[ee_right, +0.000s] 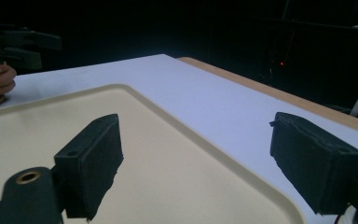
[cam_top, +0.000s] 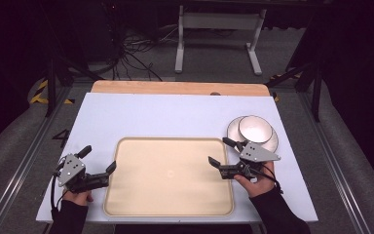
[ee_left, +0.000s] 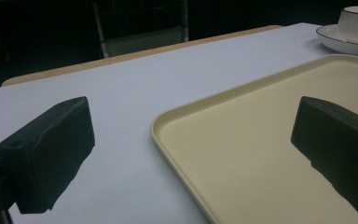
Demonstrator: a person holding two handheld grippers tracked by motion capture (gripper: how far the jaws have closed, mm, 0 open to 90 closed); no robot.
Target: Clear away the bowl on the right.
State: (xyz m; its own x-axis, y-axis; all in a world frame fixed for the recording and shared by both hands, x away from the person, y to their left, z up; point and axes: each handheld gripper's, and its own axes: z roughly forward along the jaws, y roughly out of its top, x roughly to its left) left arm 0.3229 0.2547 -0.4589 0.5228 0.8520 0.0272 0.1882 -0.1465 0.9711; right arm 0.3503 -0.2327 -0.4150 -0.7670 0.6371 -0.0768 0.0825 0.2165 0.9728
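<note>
Hovering with jaws apart at the beige tray's (cam_top: 169, 176) short edges, the left hand-held gripper (cam_top: 99, 159) and right hand-held gripper (cam_top: 221, 152) are flanking it on the bench (cam_top: 141, 113), the right one nearer the cup and saucer (cam_top: 252, 131) just behind it.

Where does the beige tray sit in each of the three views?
High view: the beige tray lies centre-bottom, between the left hand-held gripper and right hand-held gripper.
Left gripper view: lower right.
Right gripper view: lower left.
Shared landmark: the white table around the tray.
</note>
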